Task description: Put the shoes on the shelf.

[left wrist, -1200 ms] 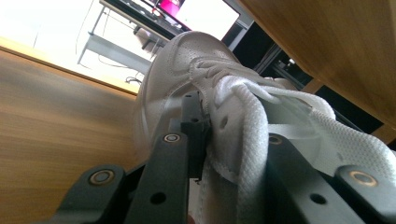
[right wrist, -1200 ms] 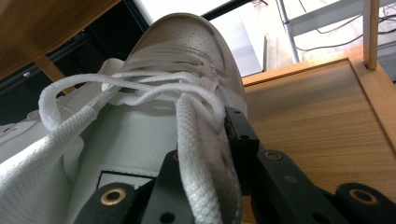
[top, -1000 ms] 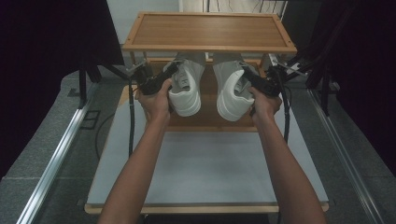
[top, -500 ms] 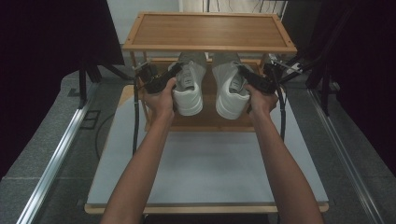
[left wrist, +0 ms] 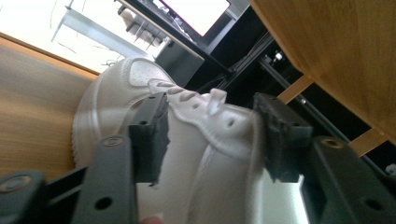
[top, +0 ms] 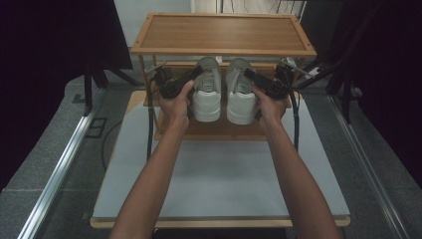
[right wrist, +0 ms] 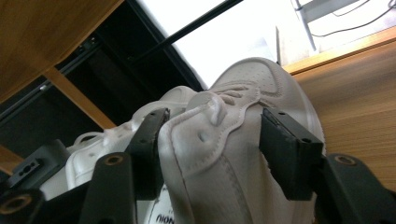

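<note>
The gray tabletop [top: 219,184] nearest me carries nothing; the work is at its far edge, where the wooden rack [top: 224,32] stands. Both white shoes sit side by side on the rack's lower shelf [top: 219,128], heels toward me, toes pointing to the far side, under the top board. I judge the placing as good as done: the pair rests on the shelf, and what is left is to draw my tools back clear of them.

My left gripper [top: 191,79] reaches in from the shelf's left end around the left shoe [top: 207,89]. Its jaws have just been opening; in the left gripper view the shoe's collar [left wrist: 219,121] is between them, one pad close against the side, the other with a sliver of gap, so I take the grip as let go.

My right gripper [top: 254,79] mirrors it from the right end around the right shoe [top: 241,92]. Its jaws have just been opening too, and stand apart, the collar [right wrist: 210,126] loose between them.
</note>
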`<state>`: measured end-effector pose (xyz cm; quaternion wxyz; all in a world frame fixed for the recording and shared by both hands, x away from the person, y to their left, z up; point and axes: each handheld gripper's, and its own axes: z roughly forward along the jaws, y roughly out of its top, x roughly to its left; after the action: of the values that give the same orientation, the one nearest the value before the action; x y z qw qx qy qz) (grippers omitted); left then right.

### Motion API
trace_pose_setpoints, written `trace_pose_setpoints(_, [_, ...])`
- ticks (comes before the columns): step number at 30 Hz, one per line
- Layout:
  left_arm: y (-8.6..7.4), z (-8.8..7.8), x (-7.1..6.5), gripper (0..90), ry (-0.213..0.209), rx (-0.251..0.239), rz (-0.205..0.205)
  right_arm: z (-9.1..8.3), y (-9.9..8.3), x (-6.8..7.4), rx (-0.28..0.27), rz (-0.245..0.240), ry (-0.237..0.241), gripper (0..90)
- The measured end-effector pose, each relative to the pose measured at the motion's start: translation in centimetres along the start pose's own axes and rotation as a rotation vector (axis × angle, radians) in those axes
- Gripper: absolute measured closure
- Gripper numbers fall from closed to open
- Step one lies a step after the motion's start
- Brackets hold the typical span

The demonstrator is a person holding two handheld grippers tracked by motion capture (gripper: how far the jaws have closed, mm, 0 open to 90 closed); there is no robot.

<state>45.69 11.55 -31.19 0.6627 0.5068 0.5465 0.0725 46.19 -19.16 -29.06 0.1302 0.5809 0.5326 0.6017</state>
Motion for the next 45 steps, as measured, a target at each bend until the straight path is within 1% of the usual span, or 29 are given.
trace_pose_setpoints(1, [-0.1, -0.2, 0.0, 45.3, -0.003, 0.0, 0.0, -0.2, 0.0, 0.0, 0.001, 0.012, 0.01, 43.0])
trace_pose_setpoints(3, [-0.2, -0.6, -0.1, 46.0, -0.013, -0.002, 0.007, -0.7, 0.0, 0.0, 0.007, 0.007, 0.037, 42.9])
trace_pose_setpoints(4, [-0.2, -0.8, -0.2, 46.0, -0.017, -0.004, 0.017, -0.9, 0.1, -0.1, -0.002, -0.02, 0.046, 43.1])
trace_pose_setpoints(7, [-0.3, -1.7, -0.2, 46.2, -0.028, -0.003, 0.036, -1.8, 0.0, -0.5, -0.004, -0.054, 0.054, 43.4])
trace_pose_setpoints(8, [-0.3, -2.0, -0.2, 46.5, -0.025, -0.003, 0.04, -2.0, 0.0, -0.7, -0.001, -0.066, 0.059, 43.3])
trace_pose_setpoints(11, [-0.3, -3.0, -0.2, 47.0, -0.038, -0.007, 0.049, -2.8, -0.3, -1.2, 0.009, -0.067, 0.094, 42.4])
trace_pose_setpoints(12, [-0.3, -3.4, -0.2, 47.2, -0.039, -0.011, 0.053, -3.1, -0.3, -1.3, 0.006, -0.075, 0.093, 42.9])
trace_pose_setpoints(14, [-0.2, -4.2, -0.1, 48.2, -0.038, -0.016, 0.075, -3.9, -0.3, -1.3, -0.015, -0.097, 0.085, 43.8])
trace_pose_setpoints(16, [-0.1, -5.1, 0.0, 49.4, -0.031, -0.027, 0.094, -4.9, -0.3, -1.5, -0.053, -0.129, 0.06, 47.9])
trace_pose_setpoints(17, [-0.1, -5.5, 0.1, 50.8, -0.027, -0.03, 0.098, -5.3, -0.2, -1.7, -0.06, -0.139, 0.045, 50.5])
trace_pose_setpoints(19, [-0.2, -6.1, 0.3, 54.7, -0.005, -0.023, 0.114, -5.8, -0.2, -2.2, -0.042, -0.167, 0.02, 58.2])
trace_pose_setpoints(21, [-0.4, -6.5, 0.5, 60.3, 0.03, -0.002, 0.142, -5.8, -0.5, -2.7, 0.011, -0.204, -0.007, 64.7])
trace_pose_setpoints(22, [-0.6, -6.6, 0.6, 62.7, 0.051, 0.004, 0.154, -5.6, -0.7, -2.8, 0.047, -0.224, -0.027, 66.9])
trace_pose_setpoints(23, [-0.8, -6.6, 0.7, 65.5, 0.071, 0.016, 0.168, -5.4, -1.0, -2.9, 0.081, -0.242, -0.045, 69.6])
trace_pose_setpoints(25, [-1.3, -6.3, 0.7, 69.3, 0.116, 0.051, 0.208, -4.9, -1.5, -3.0, 0.108, -0.297, -0.081, 73.1])
trace_pose_setpoints(28, [-2.0, -5.3, 0.7, 73.3, 0.17, 0.094, 0.258, -3.9, -2.0, -3.1, 0.139, -0.326, -0.105, 77.4])
trace_pose_setpoints(29, [-2.2, -4.8, 0.6, 73.9, 0.179, 0.111, 0.265, -3.6, -2.1, -3.0, 0.145, -0.335, -0.108, 78.5])
trace_pose_setpoints(31, [-2.6, -4.0, 0.4, 74.5, 0.178, 0.148, 0.279, -2.8, -2.4, -2.8, 0.165, -0.361, -0.104, 79.8])
trace_pose_setpoints(32, [-2.8, -3.7, 0.3, 75.9, 0.191, 0.146, 0.289, -2.5, -2.5, -2.6, 0.174, -0.366, -0.105, 82.2])
trace_pose_setpoints(34, [-2.8, -3.5, 0.3, 79.0, 0.198, 0.148, 0.297, -2.1, -2.6, -2.4, 0.168, -0.378, -0.124, 84.6])
trace_pose_setpoints(36, [-2.8, -3.3, 0.4, 81.1, 0.194, 0.15, 0.284, -1.9, -2.5, -2.6, 0.168, -0.365, -0.114, 87.1])
trace_pose_setpoints(37, [-2.8, -3.2, 0.4, 81.9, 0.193, 0.151, 0.28, -1.8, -2.5, -2.6, 0.168, -0.371, -0.111, 88.8])
trace_pose_setpoints(40, [-2.7, -3.0, 0.5, 82.8, 0.186, 0.16, 0.275, -1.5, -2.5, -2.2, 0.167, -0.403, -0.123, 89.5])
trace_pose_setpoints(41, [-2.9, -2.6, 0.4, 82.8, 0.169, 0.177, 0.277, -1.4, -2.5, -2.1, 0.169, -0.41, -0.124, 89.5])
trace_pose_setpoints(42, [-3.0, -2.4, 0.1, 84.0, 0.181, 0.173, 0.285, -1.2, -2.6, -2.0, 0.174, -0.41, -0.117, 89.6])
trace_pose_setpoints(43, [-3.0, -2.2, 0.0, 85.4, 0.188, 0.173, 0.293, -1.1, -2.6, -2.0, 0.169, -0.405, -0.123, 89.6])
trace_pose_setpoints(45, [-2.9, -2.1, 0.0, 86.7, 0.187, 0.175, 0.293, -1.0, -2.6, -1.9, 0.168, -0.405, -0.127, 89.6])
